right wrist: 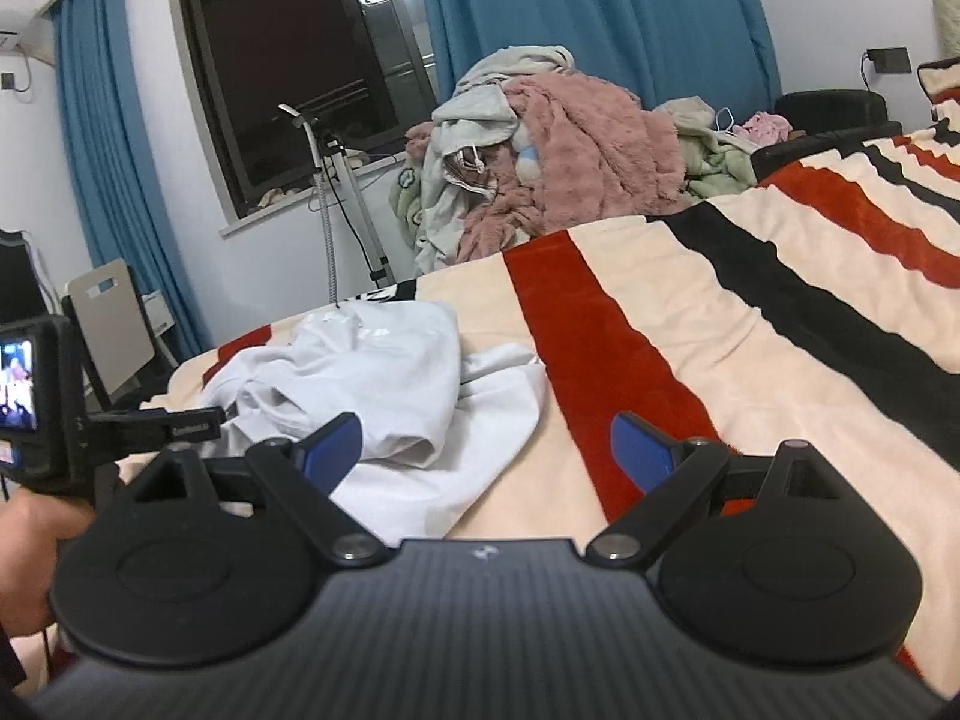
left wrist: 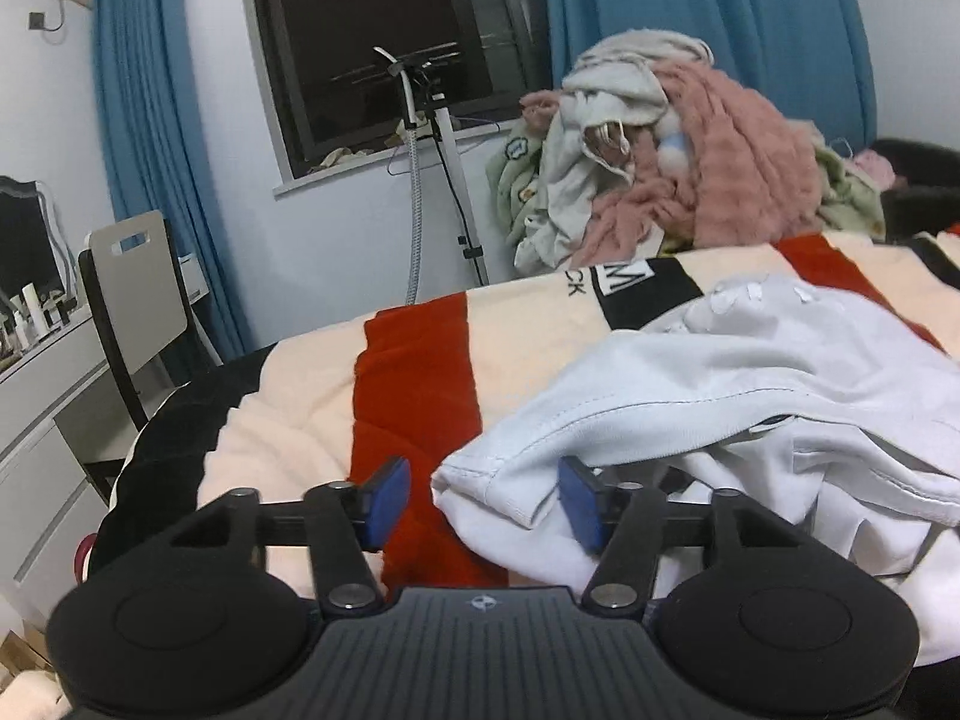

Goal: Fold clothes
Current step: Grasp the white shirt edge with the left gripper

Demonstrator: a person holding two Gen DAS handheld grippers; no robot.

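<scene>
A crumpled white garment (left wrist: 750, 372) lies on a bed blanket (left wrist: 312, 372) striped cream, red and black. My left gripper (left wrist: 483, 501) stands open at the garment's near left corner. The hemmed corner lies between the blue pads; the right pad (left wrist: 579, 507) touches the cloth and the left pad is apart from it. In the right wrist view the same white garment (right wrist: 384, 372) lies ahead and to the left. My right gripper (right wrist: 487, 453) is open just above the blanket (right wrist: 690, 324), with the garment's near right edge reaching in between its fingers.
A heap of pink, grey and green clothes (left wrist: 672, 162) rises past the bed's far side, under a dark window (left wrist: 372, 48) with blue curtains. A garment steamer stand (left wrist: 444, 180) and a chair (left wrist: 138, 294) by a desk stand left. A hand (right wrist: 24, 540) holds the left gripper's handle.
</scene>
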